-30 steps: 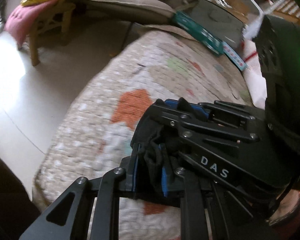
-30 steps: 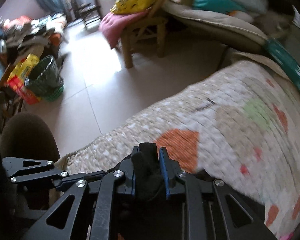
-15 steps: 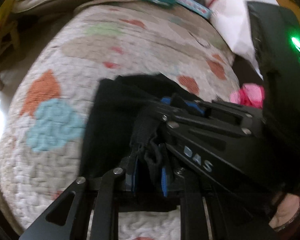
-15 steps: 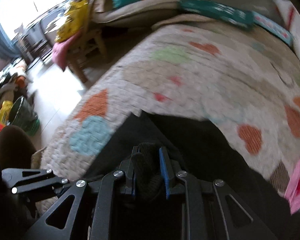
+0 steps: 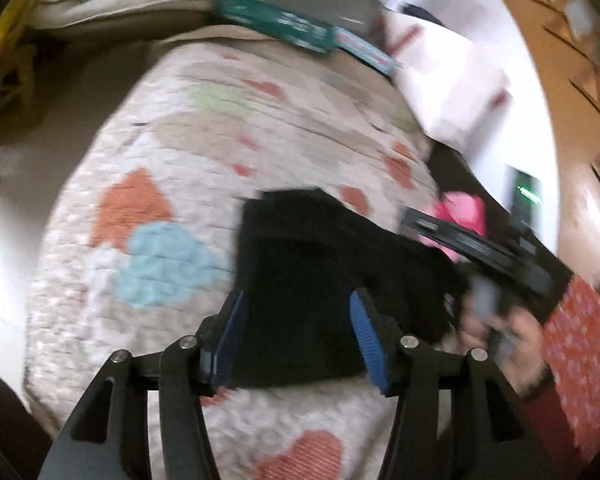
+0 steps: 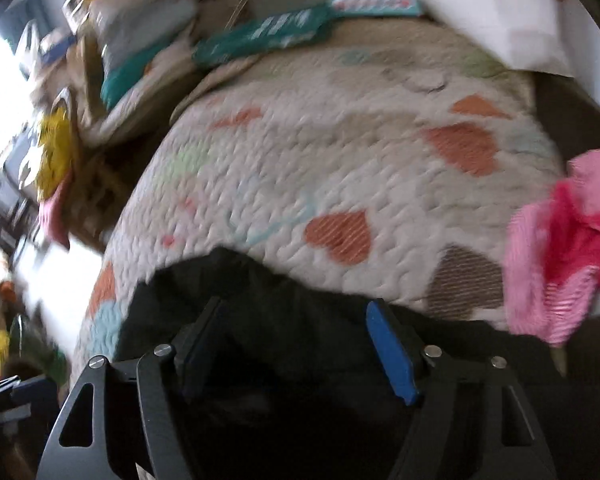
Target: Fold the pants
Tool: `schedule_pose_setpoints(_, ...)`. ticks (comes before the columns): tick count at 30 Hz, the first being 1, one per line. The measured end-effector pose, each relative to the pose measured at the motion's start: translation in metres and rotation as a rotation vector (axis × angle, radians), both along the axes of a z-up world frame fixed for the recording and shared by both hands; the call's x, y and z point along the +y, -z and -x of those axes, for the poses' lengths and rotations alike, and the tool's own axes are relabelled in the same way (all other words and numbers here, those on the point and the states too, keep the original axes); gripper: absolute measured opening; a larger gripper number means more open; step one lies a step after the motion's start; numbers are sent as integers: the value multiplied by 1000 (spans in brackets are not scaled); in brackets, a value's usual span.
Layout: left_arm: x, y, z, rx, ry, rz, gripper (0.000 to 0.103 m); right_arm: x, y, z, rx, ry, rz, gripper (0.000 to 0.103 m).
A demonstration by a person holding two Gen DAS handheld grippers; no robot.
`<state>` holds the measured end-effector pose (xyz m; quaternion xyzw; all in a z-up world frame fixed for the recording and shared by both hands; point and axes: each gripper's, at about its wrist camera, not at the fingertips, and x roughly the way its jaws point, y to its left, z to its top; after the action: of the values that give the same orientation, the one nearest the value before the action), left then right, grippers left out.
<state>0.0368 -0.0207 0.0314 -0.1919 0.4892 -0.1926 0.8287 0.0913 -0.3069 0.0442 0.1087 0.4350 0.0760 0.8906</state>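
Note:
The black pants (image 5: 320, 276) lie folded on the heart-patterned quilt (image 5: 188, 148); they also show in the right wrist view (image 6: 284, 344). My left gripper (image 5: 296, 328) is open, its blue pads either side of the near edge of the pants, holding nothing. My right gripper (image 6: 296, 344) is open just above the pants. In the left wrist view the right gripper (image 5: 484, 256) shows at the right with the person's hand behind it.
A pink cloth (image 6: 568, 252) lies on the quilt to the right. A teal box (image 5: 276, 24) and a white pillow (image 5: 452, 80) sit at the far end. The floor (image 5: 4, 240) drops off to the left; a wooden chair (image 6: 80, 168) stands there.
Both grippers were shut on the black pants and carried them over the quilt. Now both have opened and the pants lie on the quilt. The right gripper has moved away to the right.

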Motion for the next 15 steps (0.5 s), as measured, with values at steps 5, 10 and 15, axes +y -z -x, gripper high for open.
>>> schedule_pose_setpoints(5,7,18,-26,23,-48,-35,53,30,-24,29,-47,-89,-52,74)
schedule_pose_setpoints(10,15,33,-59,32,-101,-107,53,77,-11,57,-66,-171,44,74)
schedule_pose_setpoints(15,26,41,-74,73,-159,-124,53,110,34,50,-37,-177,241,74)
